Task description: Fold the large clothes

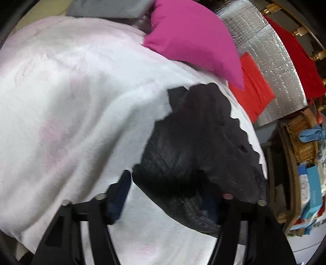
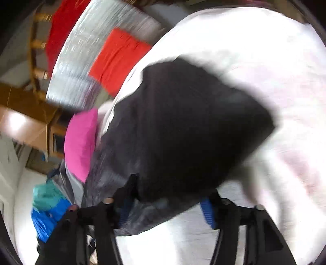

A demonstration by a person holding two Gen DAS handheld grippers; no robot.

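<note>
A crumpled black garment (image 1: pixel 193 132) lies on a bed covered by a white, faintly pink sheet (image 1: pixel 71 91). In the left wrist view its near end lies between the fingers of my left gripper (image 1: pixel 165 183). The jaws stand wide apart and the left finger (image 1: pixel 120 193) is clear of the cloth, while the right finger is partly under a fold. In the blurred right wrist view the black garment (image 2: pixel 183 122) fills the middle. My right gripper (image 2: pixel 169 191) is open. The cloth drapes over its left finger, and its blue right pad (image 2: pixel 207 212) is bare above the sheet (image 2: pixel 264 61).
A pink pillow (image 1: pixel 189 36) (image 2: pixel 81 140) and a grey pillow (image 1: pixel 106 8) lie at the bed's far end. Beside the bed, an orange-red cloth (image 1: pixel 252 89) (image 2: pixel 118 59) rests on a silver foil mat (image 1: pixel 275 61). A wicker basket (image 1: pixel 301 134) and boxes stand nearby.
</note>
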